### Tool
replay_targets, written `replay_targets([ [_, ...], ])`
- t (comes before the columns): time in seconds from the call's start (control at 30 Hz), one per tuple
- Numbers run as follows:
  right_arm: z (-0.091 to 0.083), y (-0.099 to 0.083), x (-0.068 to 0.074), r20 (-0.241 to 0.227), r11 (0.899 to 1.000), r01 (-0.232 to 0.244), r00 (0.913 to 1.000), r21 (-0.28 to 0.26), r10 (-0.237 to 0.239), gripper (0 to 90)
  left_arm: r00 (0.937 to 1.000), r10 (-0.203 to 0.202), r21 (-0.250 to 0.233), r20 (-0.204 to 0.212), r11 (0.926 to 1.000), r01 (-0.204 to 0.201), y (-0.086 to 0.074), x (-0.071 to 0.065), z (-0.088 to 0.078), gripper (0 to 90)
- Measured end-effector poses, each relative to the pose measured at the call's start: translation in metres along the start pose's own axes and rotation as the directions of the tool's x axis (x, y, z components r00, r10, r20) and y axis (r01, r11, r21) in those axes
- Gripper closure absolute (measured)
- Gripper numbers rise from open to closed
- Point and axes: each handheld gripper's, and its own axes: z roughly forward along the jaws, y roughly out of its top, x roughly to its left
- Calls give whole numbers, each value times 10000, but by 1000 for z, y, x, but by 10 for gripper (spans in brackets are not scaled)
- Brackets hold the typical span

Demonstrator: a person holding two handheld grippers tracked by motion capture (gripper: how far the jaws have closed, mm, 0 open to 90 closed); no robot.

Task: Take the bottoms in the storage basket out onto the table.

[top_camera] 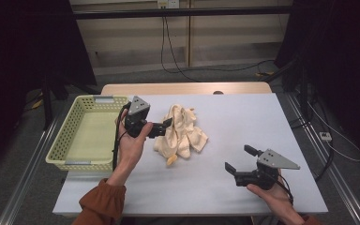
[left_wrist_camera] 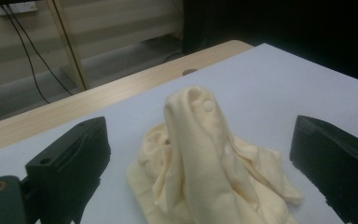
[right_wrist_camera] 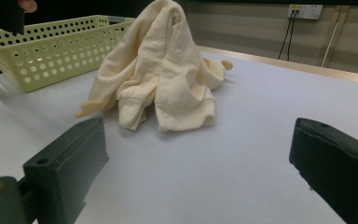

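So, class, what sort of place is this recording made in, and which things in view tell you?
Probably a lab or test room, not a home. A table with a plain white top stands between dark curtains, a person works with hand-held grippers, left gripper and right gripper, and loose cables run across the floor.

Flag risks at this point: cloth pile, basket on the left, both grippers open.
1. The left gripper is open at the cream garment, which stands in a loose peak; closing may pinch one fold only, so the rest could drag or slip.
2. The basket sits beside the left hand; a trailing sleeve might catch its rim.
3. The right gripper is apart, giving no support.
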Motion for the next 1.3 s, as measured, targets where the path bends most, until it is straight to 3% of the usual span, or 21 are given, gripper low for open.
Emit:
replay_targets([
  [0.13, 0, 0, 0, -3, 10000, 20, 10000, 2, -20, 40, 9998, 210, -273, 32, 9994, -209, 1, 0, -6, 45],
  [0.2, 0, 0, 0, -4, 10000, -3, 10000, -6, 3, 39, 9993, 311, -175, 207, 9994, -307, 2, 0, -9, 44],
  [0.37, 0, 0, 0, -3, 10000, 42, 10000, 3, -42, 40, 9986, 530, 21, 92, 9986, -530, 1, -3, -16, 44],
  [0.57, 0, 0, 0, 6, 10000, 30, 10000, 7, -30, 40, 9986, 34, 219, 522, 9998, -46, -5, 1, -23, 47],
  [0.87, 0, 0, 0, 26, 10000, 38, 10000, 5, -38, 41, 9987, 448, 264, 254, 9986, -455, -10, 4, -40, 50],
  [1.3, 0, 0, 0, 56, 10000, 54, 10000, 13, -54, 40, 9995, 301, 1, -116, 9995, -301, -23, 17, -62, 55],
])
